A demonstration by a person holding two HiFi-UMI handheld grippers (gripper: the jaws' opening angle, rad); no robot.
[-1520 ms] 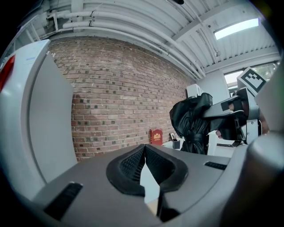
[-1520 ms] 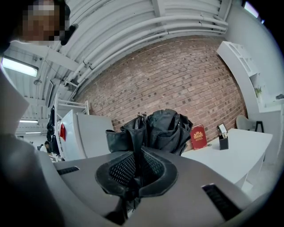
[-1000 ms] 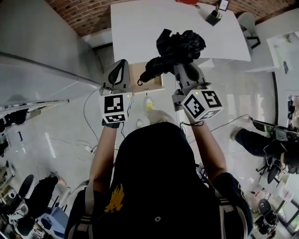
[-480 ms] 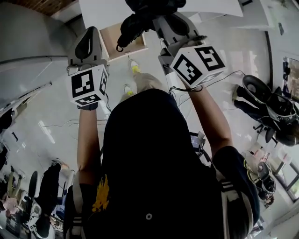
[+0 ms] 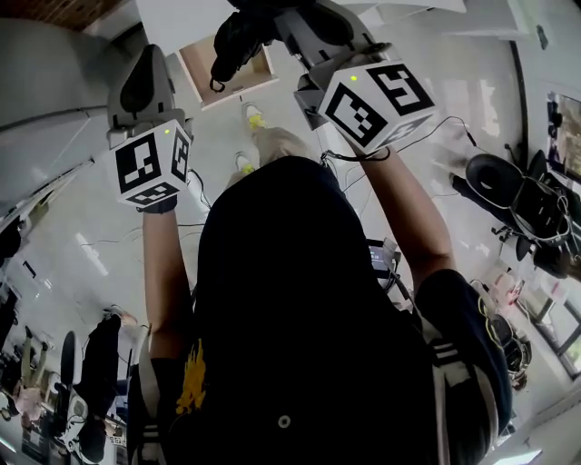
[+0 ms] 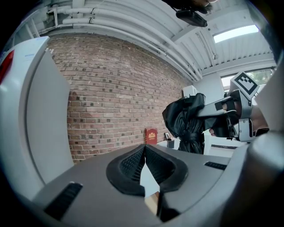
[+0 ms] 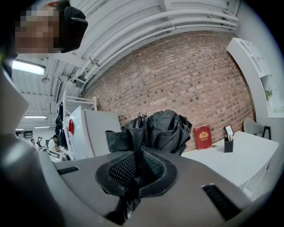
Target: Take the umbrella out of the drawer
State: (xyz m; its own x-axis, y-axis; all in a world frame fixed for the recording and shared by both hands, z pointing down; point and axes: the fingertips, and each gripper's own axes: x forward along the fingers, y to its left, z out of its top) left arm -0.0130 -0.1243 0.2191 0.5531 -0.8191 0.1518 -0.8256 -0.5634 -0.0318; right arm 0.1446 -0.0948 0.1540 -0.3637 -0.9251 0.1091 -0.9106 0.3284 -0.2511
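Observation:
A black folded umbrella (image 5: 238, 36) hangs in the air, its handle end over the open wooden drawer (image 5: 204, 80). My right gripper (image 5: 277, 16) is shut on it. In the right gripper view the bunched fabric (image 7: 155, 126) rises from between the closed jaws of the right gripper (image 7: 138, 153). The left gripper view shows the umbrella (image 6: 188, 122) off to the right, with the right gripper (image 6: 203, 113) clamped on it. To the left of the drawer my left gripper (image 5: 145, 59) is shut with nothing in it, its pads meeting at the tips (image 6: 144, 148).
The drawer sits under a white table (image 5: 172, 18), which bears a red book (image 7: 204, 136) and a pen holder (image 7: 228, 144). A tall white cabinet (image 6: 40, 111) stands at the left. Cables (image 5: 427, 136) and a chair (image 5: 495, 177) are on the floor at right, and people sit at the lower left.
The head view has shifted, so table, drawer and both grippers sit higher and larger in frame. The umbrella stays gripped by the right gripper; the left stays shut and empty.

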